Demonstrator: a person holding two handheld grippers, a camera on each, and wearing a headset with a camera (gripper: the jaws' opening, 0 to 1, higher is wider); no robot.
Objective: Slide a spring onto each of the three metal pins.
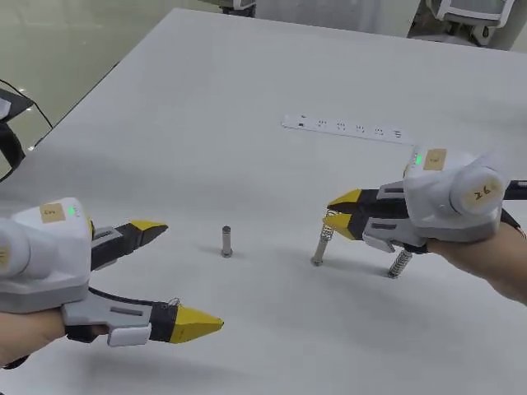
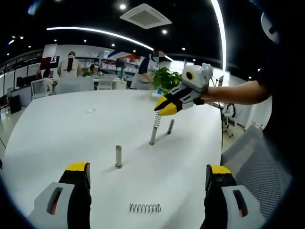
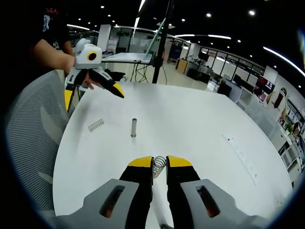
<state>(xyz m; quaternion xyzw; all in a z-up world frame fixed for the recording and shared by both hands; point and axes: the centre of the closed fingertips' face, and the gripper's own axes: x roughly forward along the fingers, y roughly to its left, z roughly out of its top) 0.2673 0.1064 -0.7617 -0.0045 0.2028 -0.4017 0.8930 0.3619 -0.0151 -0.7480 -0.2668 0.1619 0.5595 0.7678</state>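
Observation:
Three metal pins stand on the white table [image 1: 206, 107]. The left pin [image 1: 226, 241] [image 2: 118, 156] [image 3: 134, 128] is bare. The middle pin [image 1: 319, 252] [image 2: 153, 136] leans, and a spring [image 1: 328, 233] [image 2: 156, 119] [image 3: 159, 167] rides on its top with my right gripper [image 1: 332, 212] [image 2: 163, 109] [image 3: 159, 162] shut on it. The right pin [image 1: 399, 263] [image 2: 170, 126] carries a spring along its length. My left gripper [image 1: 177, 276] [image 2: 147, 174] [image 3: 93, 95] stands open near the table's front. A loose spring [image 2: 145, 208] [image 3: 96, 125] lies flat on the table between its jaws.
A white power strip [image 1: 346, 129] [image 3: 240, 157] lies behind the pins. Mesh office chairs [image 3: 28, 143] [image 2: 257, 167] stand at the table's edge. Several people stand far off in the left gripper view.

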